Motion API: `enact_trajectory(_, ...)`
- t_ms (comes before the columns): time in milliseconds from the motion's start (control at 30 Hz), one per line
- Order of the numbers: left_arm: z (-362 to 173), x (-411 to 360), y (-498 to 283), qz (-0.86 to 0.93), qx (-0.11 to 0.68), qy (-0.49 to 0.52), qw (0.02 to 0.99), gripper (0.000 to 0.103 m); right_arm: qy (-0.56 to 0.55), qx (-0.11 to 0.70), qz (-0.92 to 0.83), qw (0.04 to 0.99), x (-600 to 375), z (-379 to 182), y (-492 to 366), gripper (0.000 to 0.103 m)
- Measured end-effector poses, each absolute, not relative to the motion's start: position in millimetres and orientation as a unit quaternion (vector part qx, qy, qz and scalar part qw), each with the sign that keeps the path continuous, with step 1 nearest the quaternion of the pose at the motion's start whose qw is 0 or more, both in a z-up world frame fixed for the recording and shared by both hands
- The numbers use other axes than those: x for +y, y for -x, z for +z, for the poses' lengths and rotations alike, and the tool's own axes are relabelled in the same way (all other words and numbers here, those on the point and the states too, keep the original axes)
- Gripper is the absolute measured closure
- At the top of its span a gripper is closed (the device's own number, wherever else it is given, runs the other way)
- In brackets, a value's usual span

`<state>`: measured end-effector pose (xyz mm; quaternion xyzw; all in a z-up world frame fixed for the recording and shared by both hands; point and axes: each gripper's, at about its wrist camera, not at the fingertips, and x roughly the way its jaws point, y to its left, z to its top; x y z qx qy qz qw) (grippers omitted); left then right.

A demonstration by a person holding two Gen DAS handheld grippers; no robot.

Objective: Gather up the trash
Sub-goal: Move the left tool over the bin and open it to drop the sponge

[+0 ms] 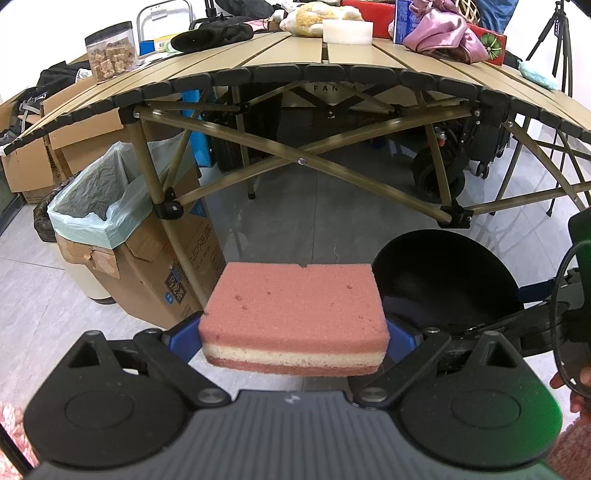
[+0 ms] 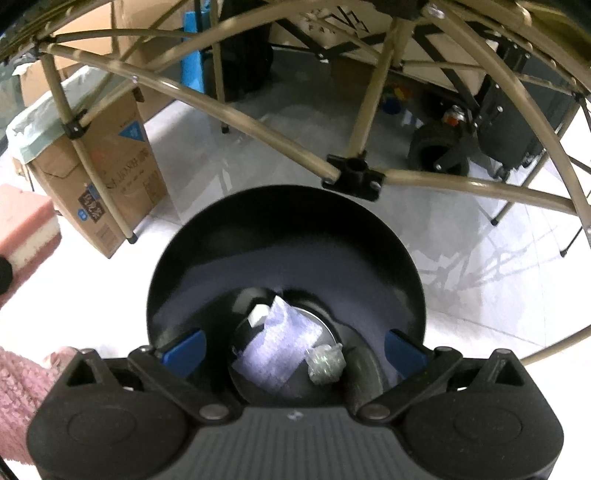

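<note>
We judge the job partly done. Our right hand-held gripper (image 2: 293, 349) hangs spread wide and empty over the round black bin (image 2: 284, 236) on the floor, where a pale lilac wrapper (image 2: 277, 350) and a small crumpled clear wad (image 2: 325, 363) already lie at the bottom. Our left hand-held gripper (image 1: 293, 341) pinches a pink sponge with a cream middle layer (image 1: 291, 314), held just left of that bin's rim, so this piece is not yet dropped. On the tan slatted folding bench (image 1: 295, 51) a white foam block (image 1: 347, 31) and other clutter remain; which of it counts as trash we cannot tell.

The bin mouth is wide and unobstructed. The bench's tan cross-braces (image 2: 258, 129) run close behind the bin, and a cardboard box lined with a green bag (image 1: 110, 206) stands to the left, so the clear path is from above.
</note>
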<state>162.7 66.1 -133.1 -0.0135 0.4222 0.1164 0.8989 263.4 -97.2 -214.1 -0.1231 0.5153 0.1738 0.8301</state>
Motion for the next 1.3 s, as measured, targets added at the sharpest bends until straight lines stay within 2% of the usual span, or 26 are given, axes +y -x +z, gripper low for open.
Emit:
enact_trajectory(300,-131.9,56.3,-164.3,0.108,0.420,0.001,0.901,0.006,0.112,0.531,0.161,0.825,-112.0,-207.1,-263.2,0.000)
enact_trajectory(900,-129.5,11.0,-178.0,0.060,0.417,-0.036,0.906,0.006,0.084,0.504,0.138,0.849,-175.8,-176.3,-252.9,0.000)
enact_trajectory(1300,-146.8,-34.1,-207.5,0.002,0.439,-0.061,0.897,0.006,0.061,0.486,0.079,0.868,-229.3,-162.5,-250.1,0.000)
